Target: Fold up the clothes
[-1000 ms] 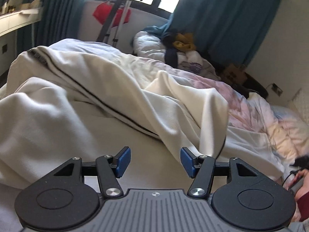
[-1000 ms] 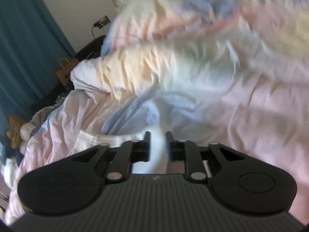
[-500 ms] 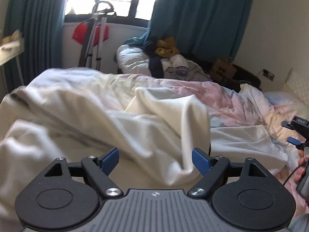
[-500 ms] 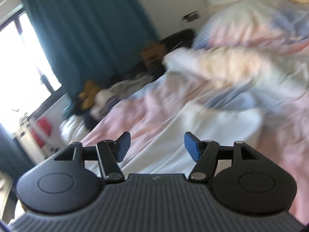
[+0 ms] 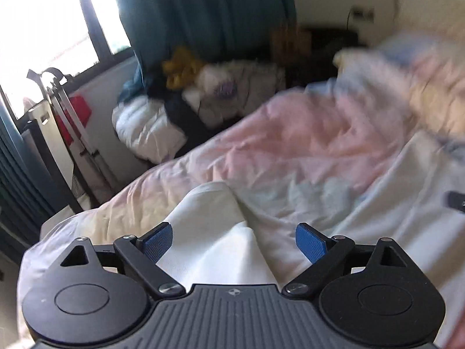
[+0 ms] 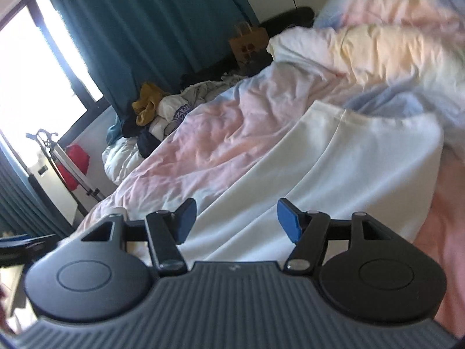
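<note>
The left gripper hangs over the bed with its jaws spread wide, having just been opening; a raised fold of the white garment shows between the blue pads but neither pad presses on it. That fold peaks toward 12 o'clock from the gripper, and its edges fall away to either side onto the pastel duvet.

The right gripper has its jaws parted about halfway, opened within the last second, and nothing is gripped. In its view the white garment lies flat on the bed, running from between the pads out toward 1 o'clock, with one long crease down its middle and a straight far edge against the bunched-up duvet. Its left edge runs clean along the pink stretch of duvet, which lies open and fairly smooth toward 11 o'clock.

Past the foot of the bed, at 10 o'clock, a heap of clothes sits below the teal curtain, with a folded metal stand by the window.
</note>
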### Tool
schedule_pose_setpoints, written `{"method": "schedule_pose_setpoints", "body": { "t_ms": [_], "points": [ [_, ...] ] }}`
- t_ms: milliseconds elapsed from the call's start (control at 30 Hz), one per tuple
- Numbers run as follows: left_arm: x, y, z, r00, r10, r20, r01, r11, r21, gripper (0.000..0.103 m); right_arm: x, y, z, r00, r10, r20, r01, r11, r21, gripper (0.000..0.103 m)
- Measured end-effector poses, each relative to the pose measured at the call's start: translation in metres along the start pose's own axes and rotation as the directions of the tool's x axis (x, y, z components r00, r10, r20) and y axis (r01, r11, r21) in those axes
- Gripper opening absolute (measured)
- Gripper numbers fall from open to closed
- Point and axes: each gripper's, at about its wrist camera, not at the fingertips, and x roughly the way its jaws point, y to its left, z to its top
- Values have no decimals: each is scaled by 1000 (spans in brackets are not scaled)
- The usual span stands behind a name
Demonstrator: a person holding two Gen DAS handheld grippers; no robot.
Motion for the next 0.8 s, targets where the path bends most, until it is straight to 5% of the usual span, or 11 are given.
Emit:
{"method": "schedule_pose_setpoints", "body": {
  "t_ms": [167, 267, 367, 467, 533, 567, 800],
  "points": [
    [81, -1, 22, 970, 77, -232, -71, 997, 34, 93, 12, -6, 0, 1000, -2, -2, 2, 999, 33, 65],
    [111, -3, 16, 950, 96, -297, -85, 995, 51, 93, 19, -9, -1, 1000, 0, -17, 1, 999, 52, 65],
    [137, -5, 3, 921, 67, -384, -64, 998, 21, 76, 23, -12, -2, 999, 6, -32, -3, 997, 77, 65],
    [150, -4, -8, 898, 62, -437, -63, 998, 13, 48, 25, -16, -4, 999, 4, -41, 0, 995, 97, 65],
    [147, -5, -14, 902, 84, -423, -70, 996, 47, 20, 25, -19, -5, 999, -7, -41, 12, 994, 110, 65],
    [143, -4, -15, 907, 88, -413, -72, 996, 54, 14, 25, -21, -5, 999, -10, -42, 15, 993, 117, 65],
    [70, 2, 8, 974, 109, -198, -101, 994, 51, 8, 22, -22, -5, 999, -6, -44, 11, 991, 132, 65]
  ]
}}
